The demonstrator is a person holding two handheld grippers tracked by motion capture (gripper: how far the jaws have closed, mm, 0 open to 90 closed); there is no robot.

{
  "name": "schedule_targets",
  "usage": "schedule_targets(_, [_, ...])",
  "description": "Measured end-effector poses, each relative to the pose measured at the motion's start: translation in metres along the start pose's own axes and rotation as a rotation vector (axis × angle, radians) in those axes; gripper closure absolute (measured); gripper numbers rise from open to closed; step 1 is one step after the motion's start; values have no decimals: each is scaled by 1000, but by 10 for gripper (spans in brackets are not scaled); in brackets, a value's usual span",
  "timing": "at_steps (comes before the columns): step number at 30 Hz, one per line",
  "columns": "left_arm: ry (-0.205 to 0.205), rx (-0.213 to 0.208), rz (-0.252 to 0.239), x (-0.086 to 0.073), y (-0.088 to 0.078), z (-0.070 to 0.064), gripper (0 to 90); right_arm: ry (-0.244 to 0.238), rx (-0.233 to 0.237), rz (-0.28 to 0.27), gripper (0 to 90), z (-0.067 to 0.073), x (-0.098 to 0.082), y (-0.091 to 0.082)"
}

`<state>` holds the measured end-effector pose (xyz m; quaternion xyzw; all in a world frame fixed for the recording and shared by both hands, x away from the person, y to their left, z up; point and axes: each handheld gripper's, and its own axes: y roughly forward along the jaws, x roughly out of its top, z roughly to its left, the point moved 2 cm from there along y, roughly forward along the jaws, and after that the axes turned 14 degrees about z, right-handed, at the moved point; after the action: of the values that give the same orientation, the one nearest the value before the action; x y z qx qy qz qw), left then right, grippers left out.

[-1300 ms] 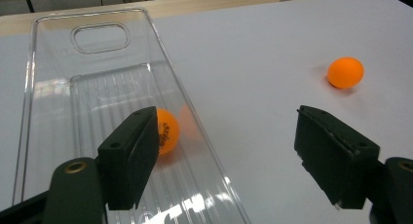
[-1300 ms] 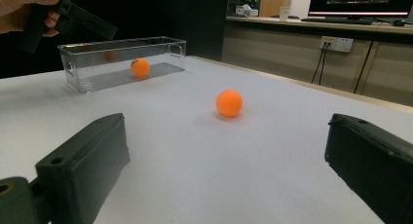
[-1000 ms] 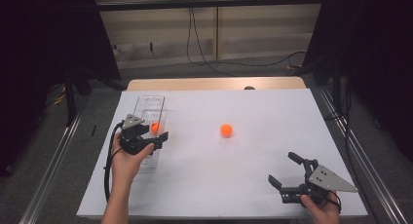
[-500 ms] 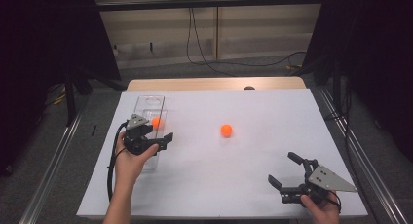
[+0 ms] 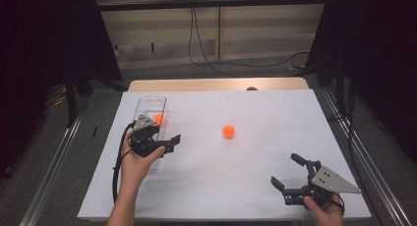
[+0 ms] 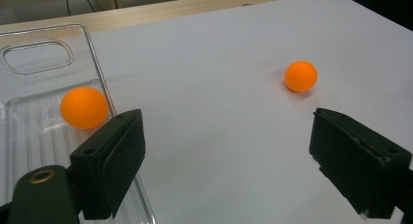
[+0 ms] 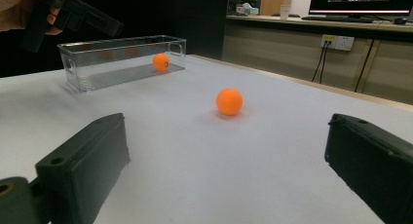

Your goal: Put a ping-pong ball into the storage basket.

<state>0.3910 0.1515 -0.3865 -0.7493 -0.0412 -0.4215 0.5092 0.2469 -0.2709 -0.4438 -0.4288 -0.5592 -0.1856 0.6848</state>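
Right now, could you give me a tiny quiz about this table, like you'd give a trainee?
1. True or false: both orange balls lie inside the clear box.
2. Where does the ball on the table sit? A) in the open on the white table, between the two hands; B) between the right tongs' jaws; C) on the floor.
3. How do the jaws of the left tongs and the right tongs stand?

Key:
1. False: only the ball in the box is inside; the other lies out on the table.
2. A.
3. Both stand open with nothing between them; the left jaws have just been opening.
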Motion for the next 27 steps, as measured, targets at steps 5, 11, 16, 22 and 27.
schedule_targets(5, [-1, -3, -8, 1, 0, -2, 120, 1, 2, 2, 14, 0, 0, 1])
schedule_targets(11, [10, -9, -7, 1, 2, -4, 118, 1, -2, 2, 14, -1, 0, 1])
schedule_targets(16, [16, -22, -5, 2, 6, -8, 115, 1, 1, 3, 14, -1, 0, 1])
schedule_targets(22, [14, -45, -5, 2, 10, -13, 113, 2, 1, 5, 14, -1, 0, 1])
schedule_targets(27, [24, -58, 1, 3, 13, -19, 113, 4, 0, 1, 13, -1, 0, 1])
